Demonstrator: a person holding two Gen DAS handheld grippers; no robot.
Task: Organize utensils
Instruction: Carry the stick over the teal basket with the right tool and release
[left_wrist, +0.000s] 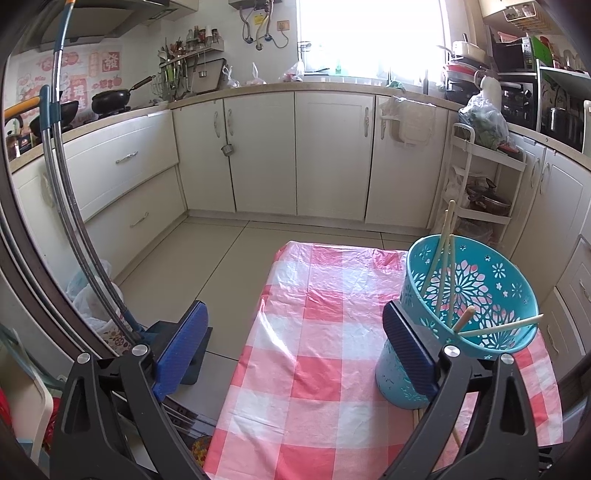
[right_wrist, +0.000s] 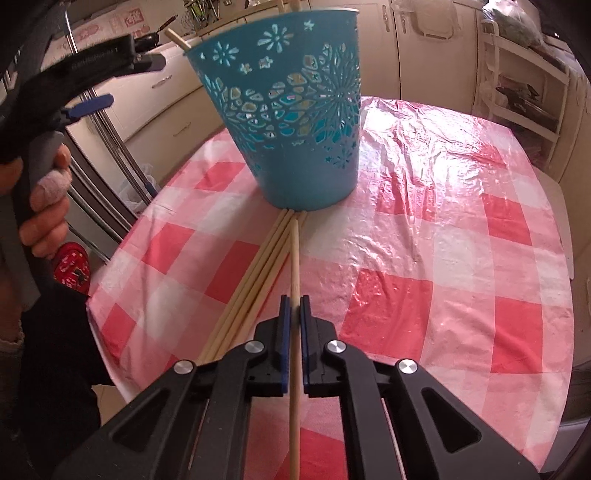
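Observation:
A teal cut-out plastic bucket (right_wrist: 291, 118) stands on the pink checked tablecloth (right_wrist: 424, 258). It holds several wooden chopsticks (left_wrist: 447, 258). Several more chopsticks (right_wrist: 255, 280) lie on the cloth in front of the bucket. My right gripper (right_wrist: 294, 306) is shut on one chopstick (right_wrist: 294, 258), its tip near the bucket's base. My left gripper (left_wrist: 295, 332) is open and empty; its right pad (left_wrist: 410, 350) is beside the bucket (left_wrist: 476, 295), its left pad past the table's edge. It also shows at the left of the right wrist view (right_wrist: 92, 85).
White kitchen cabinets (left_wrist: 303, 155) run along the far wall and both sides. A white trolley shelf (left_wrist: 480, 192) stands at the right. A mop handle (left_wrist: 62, 184) and plastic bags (left_wrist: 96, 306) are at the left by the floor.

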